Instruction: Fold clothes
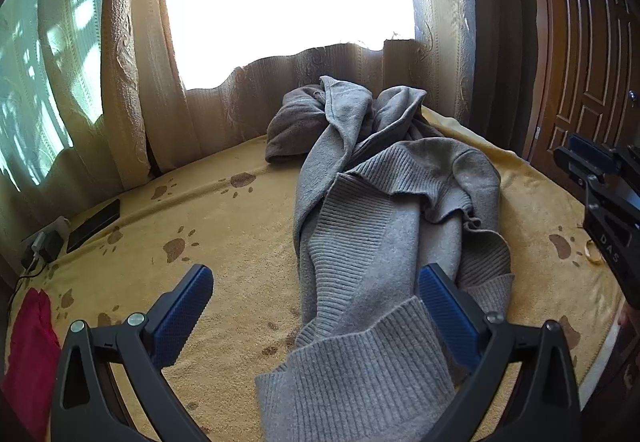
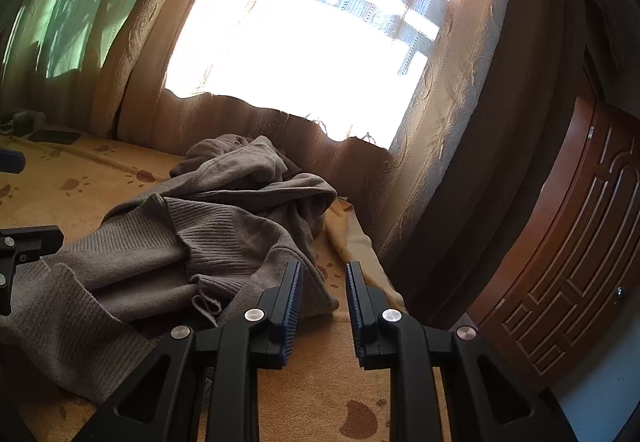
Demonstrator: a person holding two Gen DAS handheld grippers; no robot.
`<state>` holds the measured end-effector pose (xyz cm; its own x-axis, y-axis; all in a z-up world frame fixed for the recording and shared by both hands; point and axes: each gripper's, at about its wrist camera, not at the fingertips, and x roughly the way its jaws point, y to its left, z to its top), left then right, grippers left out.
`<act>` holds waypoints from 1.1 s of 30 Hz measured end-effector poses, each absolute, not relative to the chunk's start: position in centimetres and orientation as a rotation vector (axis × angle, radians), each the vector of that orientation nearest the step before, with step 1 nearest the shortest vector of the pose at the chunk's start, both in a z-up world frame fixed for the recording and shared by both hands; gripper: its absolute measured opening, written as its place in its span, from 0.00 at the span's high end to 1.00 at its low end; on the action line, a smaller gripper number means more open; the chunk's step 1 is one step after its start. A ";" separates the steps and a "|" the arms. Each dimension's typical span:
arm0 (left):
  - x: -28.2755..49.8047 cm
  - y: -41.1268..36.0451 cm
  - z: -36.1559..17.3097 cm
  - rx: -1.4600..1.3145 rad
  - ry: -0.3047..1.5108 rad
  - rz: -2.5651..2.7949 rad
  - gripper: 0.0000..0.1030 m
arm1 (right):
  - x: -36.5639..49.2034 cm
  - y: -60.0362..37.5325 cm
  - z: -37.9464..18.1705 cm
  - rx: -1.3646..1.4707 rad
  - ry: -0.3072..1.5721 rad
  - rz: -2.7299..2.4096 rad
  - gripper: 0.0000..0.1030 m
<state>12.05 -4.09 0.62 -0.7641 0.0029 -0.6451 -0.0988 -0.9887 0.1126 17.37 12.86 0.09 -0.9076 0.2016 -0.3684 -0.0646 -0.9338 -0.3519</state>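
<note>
A grey knitted sweater lies crumpled on a yellow blanket with brown paw prints, running from the curtain toward me. My left gripper stands wide open above the sweater's near ribbed end, and its pads do not press on the knit. In the right wrist view, the same sweater lies to the left. My right gripper hovers over the sweater's right edge and the blanket, its jaws a narrow gap apart with nothing between them. The right gripper also shows at the right edge of the left wrist view.
A red cloth lies at the near left. A dark flat device and a charger with a cable sit by the curtains. A wooden door stands past the blanket's right edge.
</note>
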 end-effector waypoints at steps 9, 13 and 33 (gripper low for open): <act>9.8 -6.8 0.4 -1.132 0.041 2.936 0.00 | 21.3 19.3 0.9 -0.599 -0.231 2.944 0.48; 9.7 -6.6 0.3 -1.131 0.053 2.932 0.00 | 18.6 19.6 0.2 -0.715 -0.019 3.086 0.26; -0.3 -2.5 6.8 -0.851 0.190 2.735 0.00 | 5.8 22.4 -3.5 -0.795 0.505 3.031 0.26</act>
<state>-0.32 -2.50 6.75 -0.7911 0.2167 -0.5721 -0.2935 -0.9549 0.0442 5.78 22.42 -3.53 -0.8742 -0.1102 -0.4729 -0.0490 -0.9490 0.3116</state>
